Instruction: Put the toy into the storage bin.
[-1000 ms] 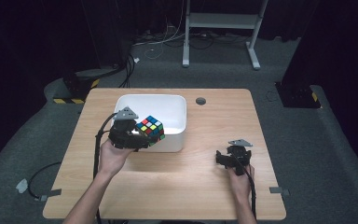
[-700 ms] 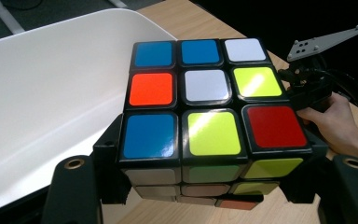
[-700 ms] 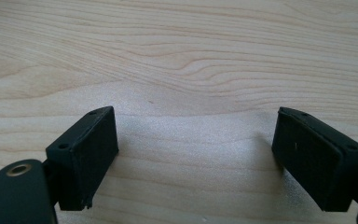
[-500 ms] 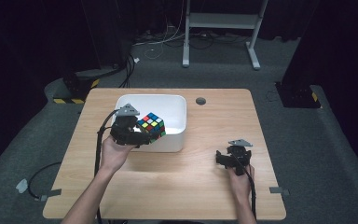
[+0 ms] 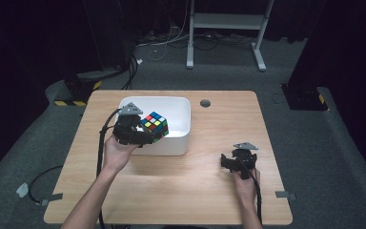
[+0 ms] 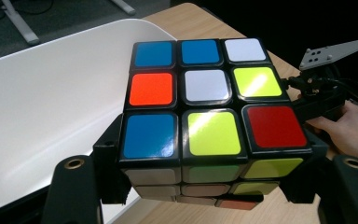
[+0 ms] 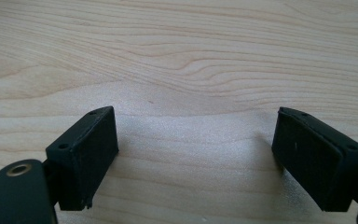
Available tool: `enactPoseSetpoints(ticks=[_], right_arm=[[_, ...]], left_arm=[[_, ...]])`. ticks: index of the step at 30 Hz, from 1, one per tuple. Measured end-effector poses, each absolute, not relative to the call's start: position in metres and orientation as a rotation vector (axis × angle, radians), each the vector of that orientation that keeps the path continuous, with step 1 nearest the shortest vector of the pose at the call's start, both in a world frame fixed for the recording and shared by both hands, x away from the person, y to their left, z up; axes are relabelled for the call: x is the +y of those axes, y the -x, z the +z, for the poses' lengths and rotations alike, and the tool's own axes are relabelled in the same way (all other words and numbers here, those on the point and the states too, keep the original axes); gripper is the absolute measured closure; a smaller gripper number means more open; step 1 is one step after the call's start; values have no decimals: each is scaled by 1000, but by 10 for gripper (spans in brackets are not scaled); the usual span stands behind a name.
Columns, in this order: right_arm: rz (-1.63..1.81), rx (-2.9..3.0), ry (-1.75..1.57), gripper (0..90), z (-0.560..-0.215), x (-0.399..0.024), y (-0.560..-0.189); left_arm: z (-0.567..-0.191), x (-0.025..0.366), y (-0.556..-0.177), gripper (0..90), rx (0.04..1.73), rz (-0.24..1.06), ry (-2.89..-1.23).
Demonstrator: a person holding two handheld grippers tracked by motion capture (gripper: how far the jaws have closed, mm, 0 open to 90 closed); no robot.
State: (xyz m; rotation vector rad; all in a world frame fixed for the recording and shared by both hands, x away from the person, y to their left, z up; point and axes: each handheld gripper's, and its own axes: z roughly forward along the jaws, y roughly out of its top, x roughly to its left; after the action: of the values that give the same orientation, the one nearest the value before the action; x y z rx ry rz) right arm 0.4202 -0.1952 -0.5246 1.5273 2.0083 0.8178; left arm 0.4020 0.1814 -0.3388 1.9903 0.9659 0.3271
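Just left of the high view's centre, the puzzle cube (image 5: 154,126) hangs over the white tub (image 5: 181,112), clamped in the left gripper (image 5: 145,136) fingers, while the right gripper (image 5: 238,160), lower right on the bench (image 5: 219,191), gapes wide and empty.

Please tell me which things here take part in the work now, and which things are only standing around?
In the work:
- puzzle cube, clamped in the left gripper
- white tub, the cube held over its front edge

Standing around:
- right gripper, jaws apart over bare wooden table
- metal stand on the floor behind
- cables on the floor
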Motion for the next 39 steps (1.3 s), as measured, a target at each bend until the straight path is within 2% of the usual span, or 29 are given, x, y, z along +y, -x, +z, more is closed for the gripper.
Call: enactPoseSetpoints(ticks=[39], right_arm=[[818,2008,-1528,141,-525,-195,-420]], left_arm=[[-339,183,-428,334,1024,375,-1976]])
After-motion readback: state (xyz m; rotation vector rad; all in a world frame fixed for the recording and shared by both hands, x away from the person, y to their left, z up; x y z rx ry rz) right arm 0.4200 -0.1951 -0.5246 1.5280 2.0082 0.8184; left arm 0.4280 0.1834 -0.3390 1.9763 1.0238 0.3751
